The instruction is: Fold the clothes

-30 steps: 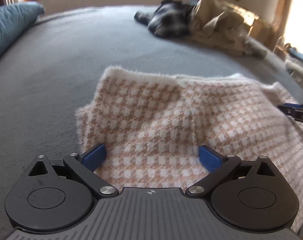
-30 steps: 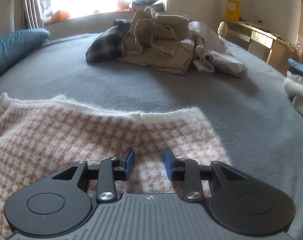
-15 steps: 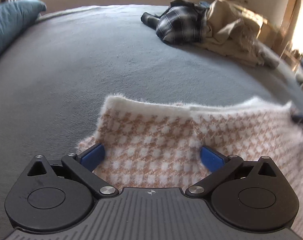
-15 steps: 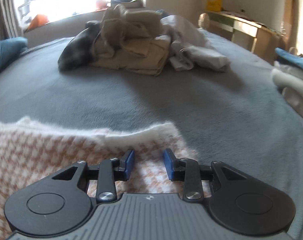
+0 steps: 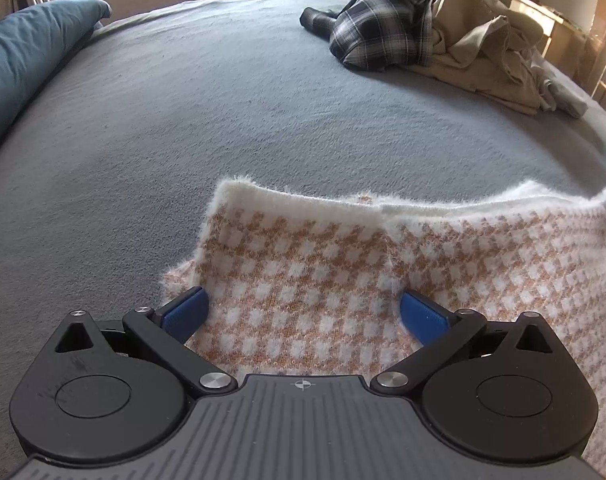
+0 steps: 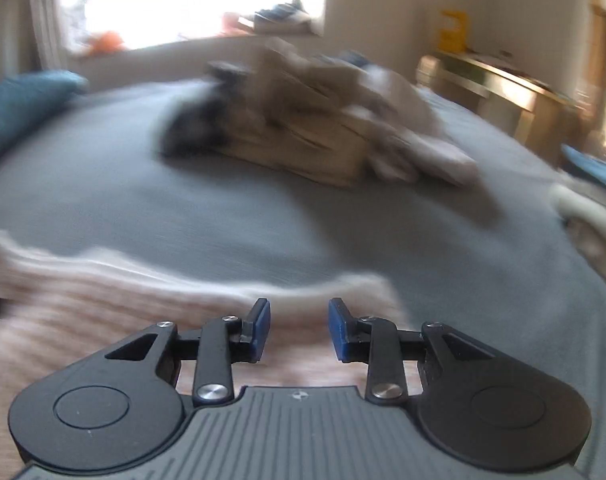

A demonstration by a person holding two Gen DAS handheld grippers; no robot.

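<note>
An orange-and-white houndstooth sweater (image 5: 343, 272) with a fuzzy white far edge lies flat on the grey bed cover (image 5: 243, 120). My left gripper (image 5: 303, 312) hangs wide open over the sweater's left corner, its blue fingers (image 5: 183, 312) straddling the fabric. In the right wrist view, which is motion-blurred, the same sweater (image 6: 103, 312) fills the lower left. My right gripper (image 6: 299, 328) stands over its right corner, part open, with only the cloth below showing in the gap.
A plaid shirt (image 5: 379, 36) and crumpled beige garments (image 5: 483, 48) are heaped at the far side of the bed. A blue pillow (image 5: 27, 64) lies far left. Stacked pale and blue items (image 6: 591, 200) sit at the right edge, with a wooden desk (image 6: 503, 92) beyond.
Both grippers have drawn back toward the near side, so less sweater lies ahead of them. The right view has become blurred. Finger gaps look unchanged.
</note>
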